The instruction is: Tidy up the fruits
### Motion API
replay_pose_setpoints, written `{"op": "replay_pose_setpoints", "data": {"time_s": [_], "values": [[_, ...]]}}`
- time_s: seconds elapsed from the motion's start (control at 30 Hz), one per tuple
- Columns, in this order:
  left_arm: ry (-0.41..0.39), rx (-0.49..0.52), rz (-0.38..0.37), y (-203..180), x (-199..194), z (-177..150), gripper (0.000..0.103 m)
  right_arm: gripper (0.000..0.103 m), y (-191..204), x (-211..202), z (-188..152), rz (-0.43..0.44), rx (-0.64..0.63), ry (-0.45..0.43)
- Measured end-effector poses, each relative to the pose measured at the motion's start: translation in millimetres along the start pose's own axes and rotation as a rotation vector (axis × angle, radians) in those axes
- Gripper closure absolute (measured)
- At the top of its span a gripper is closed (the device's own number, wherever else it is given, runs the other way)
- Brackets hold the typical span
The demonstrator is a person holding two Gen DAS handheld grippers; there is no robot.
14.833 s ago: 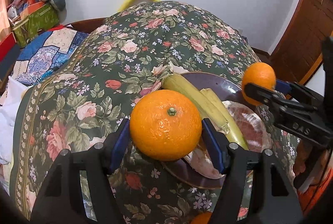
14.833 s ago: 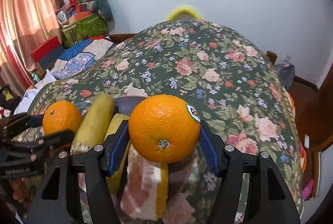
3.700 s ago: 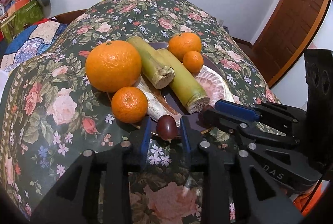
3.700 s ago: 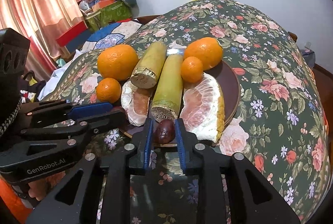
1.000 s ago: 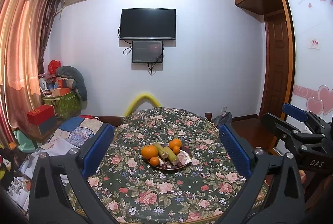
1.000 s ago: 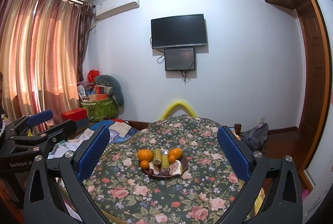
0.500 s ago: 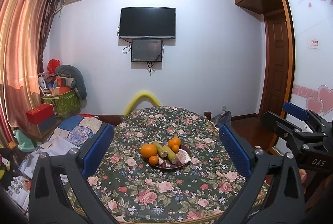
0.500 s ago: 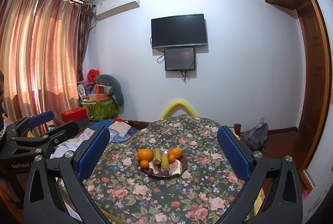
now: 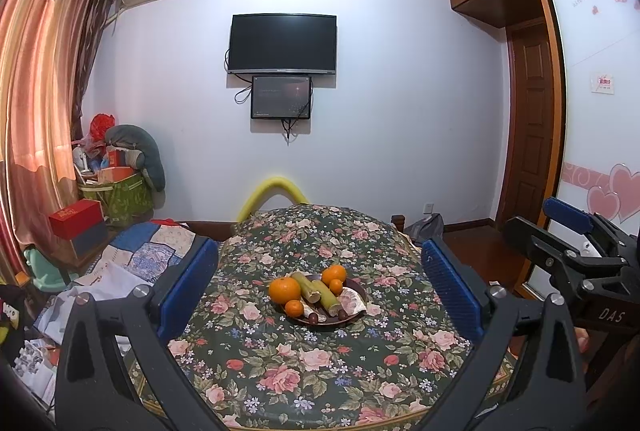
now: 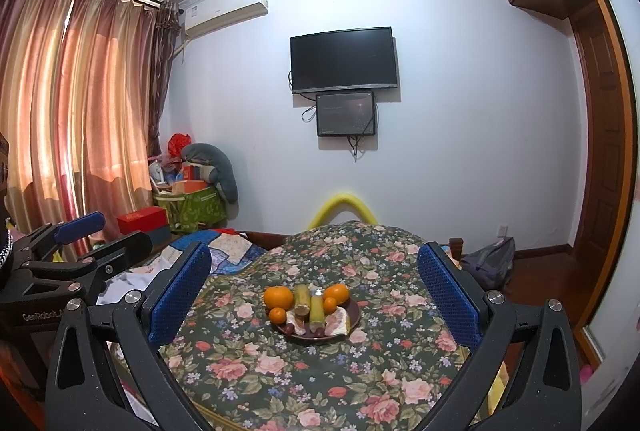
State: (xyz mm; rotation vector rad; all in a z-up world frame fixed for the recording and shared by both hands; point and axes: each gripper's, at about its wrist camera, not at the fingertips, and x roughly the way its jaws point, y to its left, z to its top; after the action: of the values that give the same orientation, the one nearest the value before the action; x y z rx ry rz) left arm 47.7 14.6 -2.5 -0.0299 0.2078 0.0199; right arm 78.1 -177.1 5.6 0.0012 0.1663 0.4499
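A dark round plate (image 9: 356,294) (image 10: 354,311) sits in the middle of a round table with a floral cloth (image 9: 320,355) (image 10: 320,383). On it lie a big orange (image 9: 284,290) (image 10: 278,297), smaller oranges, two green sugarcane pieces (image 9: 326,297) (image 10: 316,309), pomelo segments (image 9: 352,303) and small dark fruits. My left gripper (image 9: 318,283) is wide open and empty, far back from the plate. My right gripper (image 10: 314,287) is also wide open and empty, equally far back. Each gripper shows at the side of the other's view.
A TV (image 9: 282,43) and a small screen hang on the far wall. A yellow chair back (image 9: 276,193) stands behind the table. Boxes and bags (image 9: 116,191) pile up at the left by the curtains. A wooden door (image 9: 528,119) is at the right.
Earlier each gripper held an orange, then a small dark fruit at the plate. Now both are open and pulled far back. Over the last second the view barely shifts.
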Motion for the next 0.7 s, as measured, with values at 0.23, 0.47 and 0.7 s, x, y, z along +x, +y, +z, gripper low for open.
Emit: {"op": "replay_pose_setpoints", "data": {"time_s": [0.23, 0.47, 0.7], "values": [[0.005, -0.003, -0.017, -2.5, 0.5, -0.8, 0.000, 0.000, 0.3, -0.5, 0.6, -0.002, 0.001, -0.001], [0.010, -0.002, -0.030, -3.4, -0.6, -1.1, 0.000, 0.000, 0.9, -0.8, 1.2, -0.005, 0.000, -0.003], [0.019, -0.007, -0.033, -2.7, 0.7, -0.4, 0.000, 0.000, 0.1, -1.1, 2.2, -0.008, 0.005, -0.005]]}}
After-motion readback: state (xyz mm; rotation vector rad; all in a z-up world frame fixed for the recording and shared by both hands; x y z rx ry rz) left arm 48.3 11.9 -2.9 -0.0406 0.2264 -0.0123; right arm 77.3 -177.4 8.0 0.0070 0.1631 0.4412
